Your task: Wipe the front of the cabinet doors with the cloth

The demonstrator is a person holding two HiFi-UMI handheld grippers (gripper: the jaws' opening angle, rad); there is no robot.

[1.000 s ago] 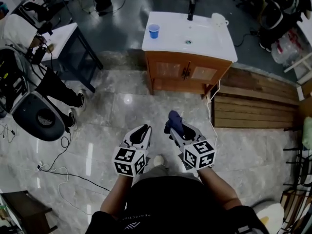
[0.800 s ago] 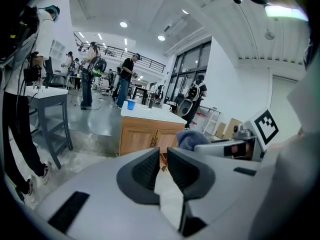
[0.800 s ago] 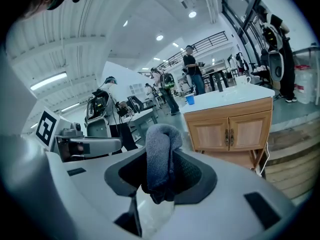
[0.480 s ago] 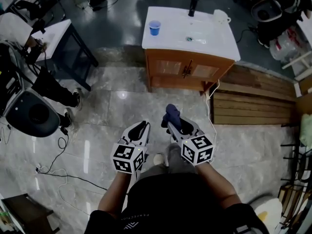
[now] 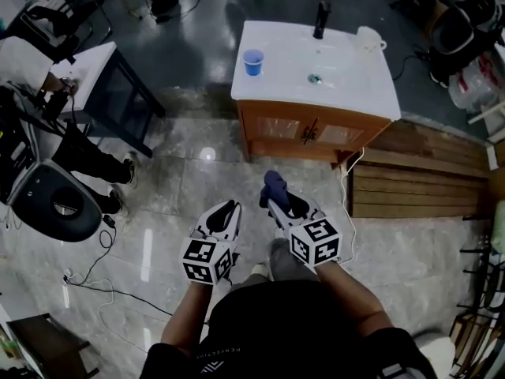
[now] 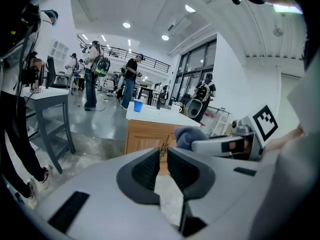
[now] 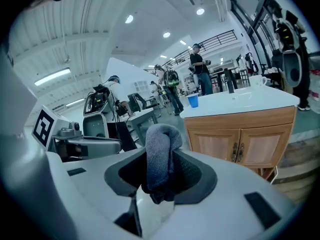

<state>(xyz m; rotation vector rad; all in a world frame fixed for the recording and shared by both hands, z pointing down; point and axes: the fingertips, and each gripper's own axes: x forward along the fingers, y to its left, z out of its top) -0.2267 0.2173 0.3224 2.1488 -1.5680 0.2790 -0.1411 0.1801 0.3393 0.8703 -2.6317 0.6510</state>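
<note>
The dark blue-grey cloth (image 5: 273, 185) was bunched upright between the jaws of the right gripper (image 5: 275, 201), which pinched it tight, a rounded fold sticking out past the tips. It hung over the pale stone floor (image 5: 189, 180), well short of the wooden cabinet (image 5: 312, 132) on the far side and touching nothing there. The cabinet's two doors (image 5: 278, 127) stood closed, with small handles where they met in the middle. Just to the left, the left gripper (image 5: 229, 210) was held beside the right one, its jaws drawn almost together with only a thin slit between them and nothing in it. On the cabinet's white top (image 5: 347, 81) stood a blue cup (image 5: 252, 61) at the left end and a dark tap (image 5: 320, 20) at the far edge. A white cable (image 5: 345, 181) trailed down by the cabinet's right corner, next to wooden boards (image 5: 418, 192) lying on the floor at the right.
</note>
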